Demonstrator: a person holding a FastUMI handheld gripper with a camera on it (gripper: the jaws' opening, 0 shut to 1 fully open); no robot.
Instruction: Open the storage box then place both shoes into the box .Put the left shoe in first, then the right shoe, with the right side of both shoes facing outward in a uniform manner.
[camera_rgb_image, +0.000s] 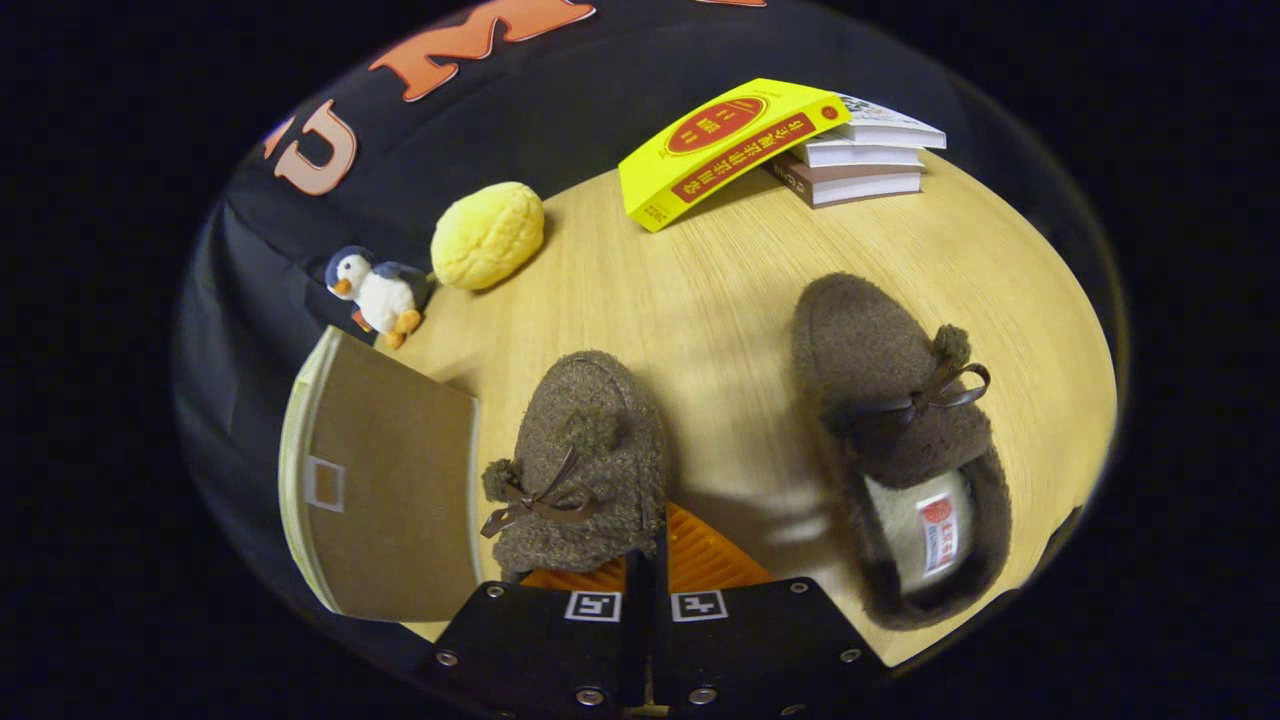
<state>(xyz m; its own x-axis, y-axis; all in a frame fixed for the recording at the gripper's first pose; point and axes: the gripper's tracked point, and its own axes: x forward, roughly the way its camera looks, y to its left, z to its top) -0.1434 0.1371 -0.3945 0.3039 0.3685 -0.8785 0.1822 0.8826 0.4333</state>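
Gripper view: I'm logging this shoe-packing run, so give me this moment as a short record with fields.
tongs: closed on the heel edge of the near shoe
near shoe: brown, fuzzy, bow on top, just ahead of the fingers, toe pointing away
far shoe: same kind, lying on the table apart from the near one, lining showing
box: brown flap standing beside the near shoe
table: light wood
other items: penguin toy, yellow bun, books beyond the shoes
shoes in box: none yet
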